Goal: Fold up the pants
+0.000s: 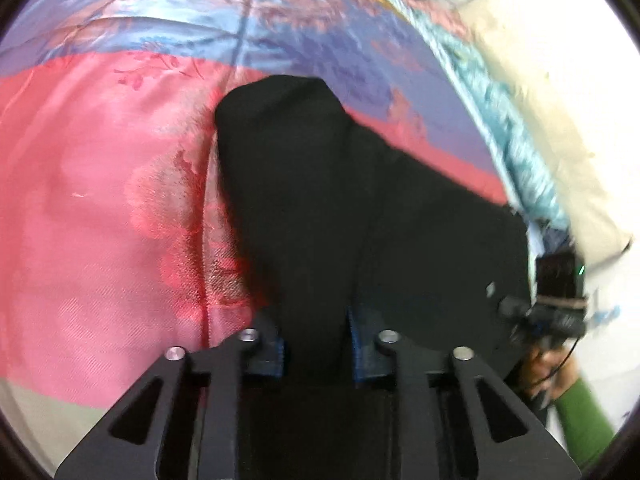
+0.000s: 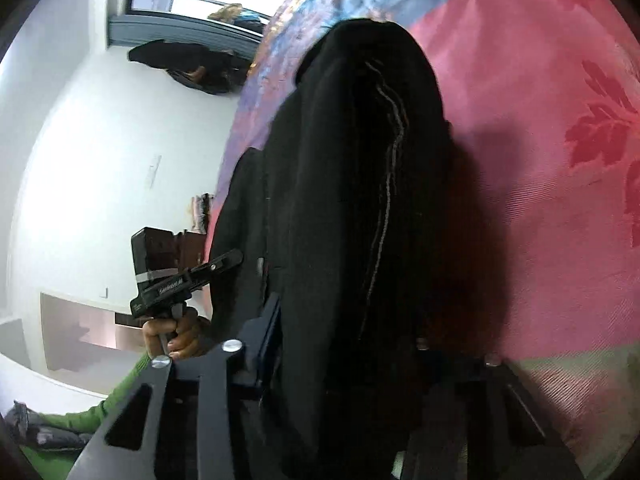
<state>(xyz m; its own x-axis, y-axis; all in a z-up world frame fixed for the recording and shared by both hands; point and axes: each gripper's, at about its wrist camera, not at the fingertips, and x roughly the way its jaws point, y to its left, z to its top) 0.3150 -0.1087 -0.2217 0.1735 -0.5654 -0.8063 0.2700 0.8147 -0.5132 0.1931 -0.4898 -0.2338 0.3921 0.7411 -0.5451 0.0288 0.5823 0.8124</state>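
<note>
Pants (black) fill both grips: left gripper pinches a fold between narrow jaws, right gripper clamps bunched cloth over pink bedspread.

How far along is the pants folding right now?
Midway, it seems. The black pants already lie bunched lengthwise on the pink bedspread. The left claw and the right claw each pinch cloth. Final folds and smoothing are left.

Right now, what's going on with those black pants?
Left gripper clamped on black pants. Right gripper clamped too. Pants bunched on pink bedspread. Nothing in the way.
</note>
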